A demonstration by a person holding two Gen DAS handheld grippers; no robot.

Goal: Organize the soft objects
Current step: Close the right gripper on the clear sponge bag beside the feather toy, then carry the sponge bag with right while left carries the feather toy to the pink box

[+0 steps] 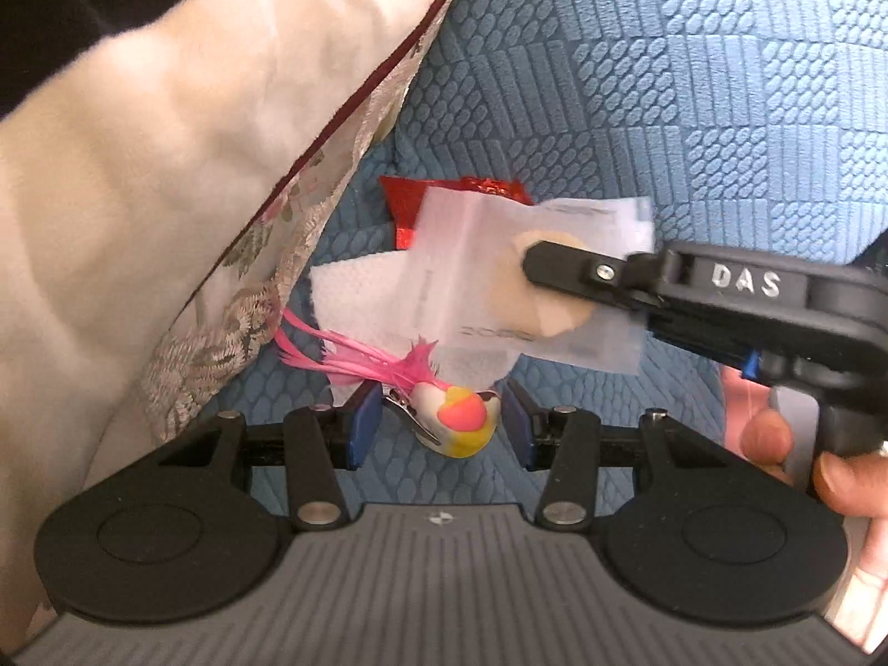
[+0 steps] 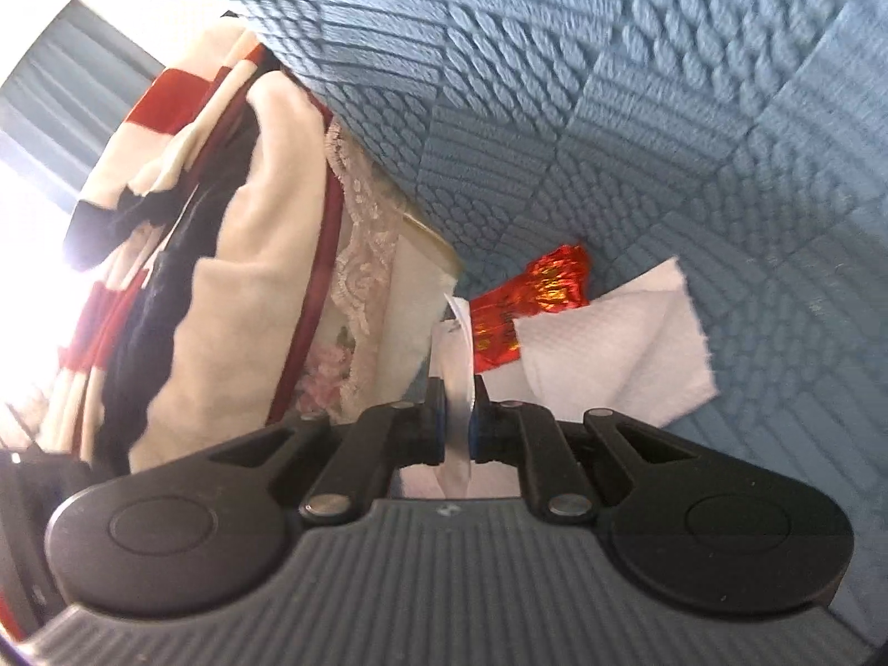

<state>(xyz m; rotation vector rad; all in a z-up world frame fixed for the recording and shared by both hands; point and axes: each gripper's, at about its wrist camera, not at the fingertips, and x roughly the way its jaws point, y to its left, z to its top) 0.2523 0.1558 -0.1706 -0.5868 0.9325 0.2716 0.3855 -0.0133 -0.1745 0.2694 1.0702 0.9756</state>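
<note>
In the left wrist view a small toy bird (image 1: 458, 416) with pink feathers and a metal clip lies on the blue textured sofa between the fingers of my left gripper (image 1: 441, 422), which is open around it. My right gripper (image 1: 533, 263) comes in from the right, shut on a clear plastic packet (image 1: 499, 283) holding a beige round pad. In the right wrist view the packet (image 2: 458, 388) is edge-on between the shut fingers of the right gripper (image 2: 458, 422). A white paper towel (image 1: 355, 288) (image 2: 605, 349) and a red foil wrapper (image 1: 410, 205) (image 2: 533, 299) lie behind.
A beige cushion (image 1: 166, 166) with floral brocade trim leans at the left. In the right wrist view the cushion (image 2: 255, 255) stands beside a red, white and navy striped cloth (image 2: 139, 166). The blue sofa (image 1: 666, 83) fills the rest.
</note>
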